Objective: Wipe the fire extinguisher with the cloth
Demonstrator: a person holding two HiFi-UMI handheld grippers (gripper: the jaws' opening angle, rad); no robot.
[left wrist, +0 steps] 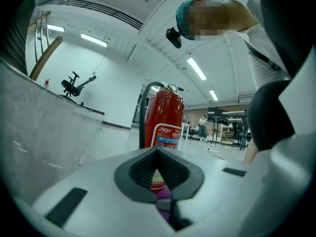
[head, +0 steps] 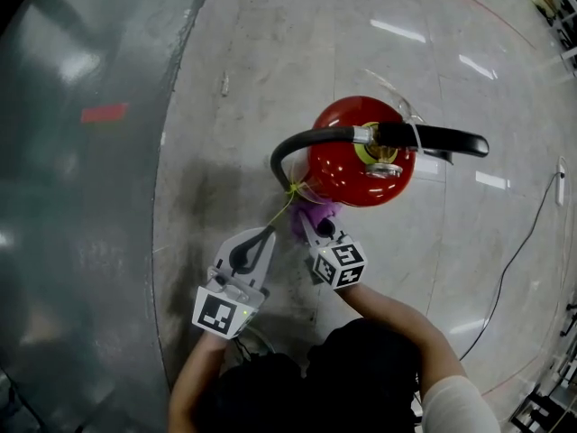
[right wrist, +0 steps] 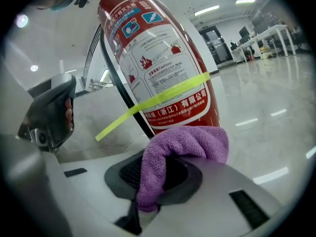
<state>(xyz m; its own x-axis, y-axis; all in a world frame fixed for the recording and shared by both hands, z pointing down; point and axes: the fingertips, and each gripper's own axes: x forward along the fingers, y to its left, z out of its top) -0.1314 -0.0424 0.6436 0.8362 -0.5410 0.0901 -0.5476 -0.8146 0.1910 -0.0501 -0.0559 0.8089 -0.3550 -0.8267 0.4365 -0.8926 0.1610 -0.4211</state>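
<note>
The extinguisher (head: pixel 361 165) stands upright on the floor (head: pixel 225 88), right of centre in the head view, with its black handle (head: pixel 433 138) pointing toward the right edge. Its black hose (head: pixel 293 147) curves off the top and runs down the side that faces me. My right gripper (head: pixel 311 228) sits just below the red body, its fingers clamped on the purple cloth (head: pixel 313 215). In the right gripper view the cloth (right wrist: pixel 187 147) bulges out over the fingertips of that gripper (right wrist: pixel 158 177), low on the extinguisher (right wrist: pixel 163 58), just under its label (right wrist: pixel 163 78). It looks pressed to the red wall there, but I cannot tell whether it truly touches. A strip of yellow tape (right wrist: pixel 148 105) crosses the label and the hose (right wrist: pixel 118 83) and sticks out to the left. My left gripper (head: pixel 267 234) lies just beside the right one, lower left of the extinguisher in the head view, pointing at its base. In its own view the fingers of the left gripper (left wrist: pixel 158 172) are together with nothing between them. Through the small gap between the pads I see the extinguisher (left wrist: pixel 165 120) and a bit of cloth (left wrist: pixel 163 194) beyond. It also shows at the left edge of the right gripper view (right wrist: pixel 52 110).
</note>
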